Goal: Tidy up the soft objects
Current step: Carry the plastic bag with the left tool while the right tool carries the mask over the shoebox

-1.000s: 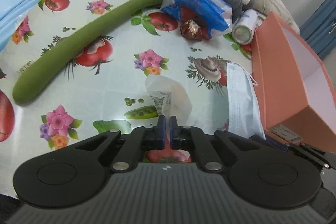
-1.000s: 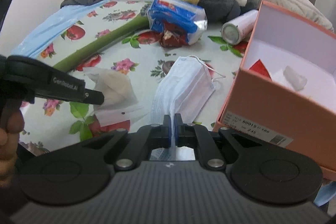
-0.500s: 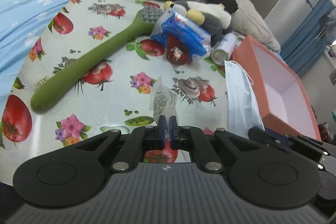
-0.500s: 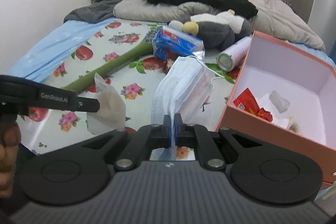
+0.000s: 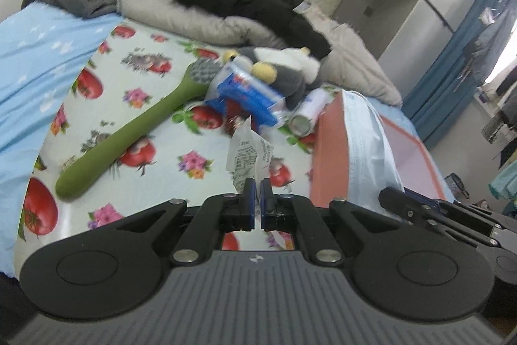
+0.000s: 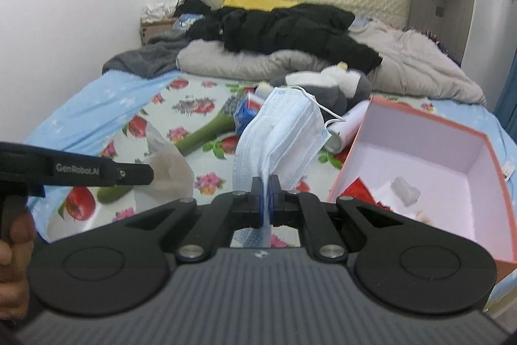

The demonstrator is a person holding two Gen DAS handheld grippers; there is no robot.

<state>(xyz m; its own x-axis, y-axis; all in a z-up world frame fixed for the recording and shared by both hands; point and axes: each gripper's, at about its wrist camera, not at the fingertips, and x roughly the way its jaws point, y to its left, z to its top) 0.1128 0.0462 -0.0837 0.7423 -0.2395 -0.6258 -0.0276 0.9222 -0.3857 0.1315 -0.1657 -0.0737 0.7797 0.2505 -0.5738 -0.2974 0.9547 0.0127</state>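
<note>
**Over the bed: both grippers pinching something soft**

Above the printed cloth (image 5: 135,105) on the bed, your left gripper (image 5: 257,193) has its blue pads squeezed together on a thin, crinkly plastic wrapper (image 5: 247,154). It's translucent with small black print, and it sticks up from the fingertips in a creased, pointed shape, clear of the cloth. From the right wrist view the same wrapper (image 6: 169,165) looks cloudy and limp at the tip of the left gripper (image 6: 142,175).

Your right gripper (image 6: 265,186) is clamped just as tight on a pleated light-blue face mask (image 6: 284,134). The mask hangs folded over, soft and papery, with a white elastic ear loop curling off its right side. It sits in the air just beside the near left corner of the pink cardboard box (image 6: 342,167), not inside it.

The box is open-topped and square, pale inside, with a red wrapper and a small white lump on its floor.

Further back on the cloth lie a long, smooth green handle with a bumpy grey head (image 5: 129,134), a shiny blue packet (image 5: 248,92), a white cylinder (image 5: 308,115) and a plush grey-and-white toy (image 5: 284,67), bunched near the far edge.
</note>
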